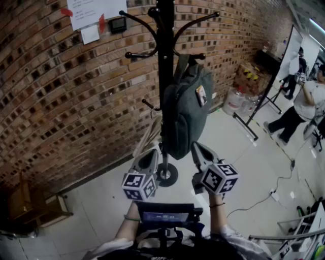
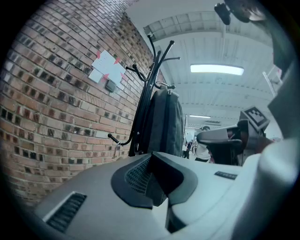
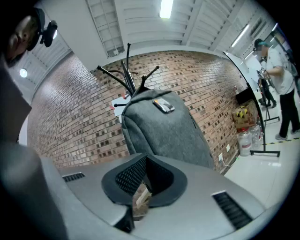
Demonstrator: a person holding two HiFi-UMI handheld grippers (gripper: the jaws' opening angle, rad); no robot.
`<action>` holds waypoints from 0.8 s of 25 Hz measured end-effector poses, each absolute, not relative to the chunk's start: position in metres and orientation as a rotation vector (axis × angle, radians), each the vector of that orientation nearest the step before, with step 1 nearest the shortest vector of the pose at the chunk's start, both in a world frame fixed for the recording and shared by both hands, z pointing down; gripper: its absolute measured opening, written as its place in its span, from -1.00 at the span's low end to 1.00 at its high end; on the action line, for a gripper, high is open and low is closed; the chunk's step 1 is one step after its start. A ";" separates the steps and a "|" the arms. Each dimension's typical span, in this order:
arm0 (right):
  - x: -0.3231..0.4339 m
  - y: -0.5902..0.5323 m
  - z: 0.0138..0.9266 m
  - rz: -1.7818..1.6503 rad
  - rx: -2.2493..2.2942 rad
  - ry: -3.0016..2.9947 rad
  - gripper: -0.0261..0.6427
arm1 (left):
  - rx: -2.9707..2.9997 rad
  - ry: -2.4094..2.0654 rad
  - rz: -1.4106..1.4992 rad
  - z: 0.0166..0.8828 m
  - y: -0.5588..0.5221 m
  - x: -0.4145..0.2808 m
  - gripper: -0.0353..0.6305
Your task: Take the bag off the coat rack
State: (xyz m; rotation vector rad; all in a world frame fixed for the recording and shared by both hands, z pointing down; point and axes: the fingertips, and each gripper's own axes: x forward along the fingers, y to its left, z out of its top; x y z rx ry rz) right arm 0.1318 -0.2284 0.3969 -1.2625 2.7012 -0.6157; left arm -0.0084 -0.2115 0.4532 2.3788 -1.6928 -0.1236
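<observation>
A grey-green backpack (image 1: 185, 111) hangs by its top loop from a hook of the black coat rack (image 1: 165, 61), which stands against the brick wall. My left gripper (image 1: 149, 159) is low beside the rack's pole, just left of the bag's bottom, shut and empty. The right gripper (image 1: 199, 151) sits just under the bag's lower right corner, also shut with nothing between its jaws. In the left gripper view the bag (image 2: 166, 126) hangs ahead of the gripper (image 2: 157, 187), beside the rack (image 2: 143, 117). From the right gripper (image 3: 143, 185), the bag (image 3: 164, 131) fills the middle.
The rack's round base (image 1: 166, 175) rests on the pale floor. Papers (image 1: 94, 12) are pinned on the brick wall. Water bottles (image 1: 234, 100) and a cardboard box (image 1: 250, 76) stand at the right, near a person (image 1: 299, 109). Cables (image 1: 264, 195) cross the floor. A wooden piece (image 1: 23, 200) sits lower left.
</observation>
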 end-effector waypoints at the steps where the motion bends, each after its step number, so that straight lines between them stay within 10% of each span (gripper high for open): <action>1: 0.128 -0.229 0.385 -0.600 -1.249 2.694 -0.88 | 2.383 -1.686 -0.123 0.453 -0.212 -0.016 -0.87; 20: 0.071 -0.293 0.191 -0.242 -1.177 2.927 -0.44 | 2.509 -1.465 -0.166 0.452 -0.223 -0.078 -0.87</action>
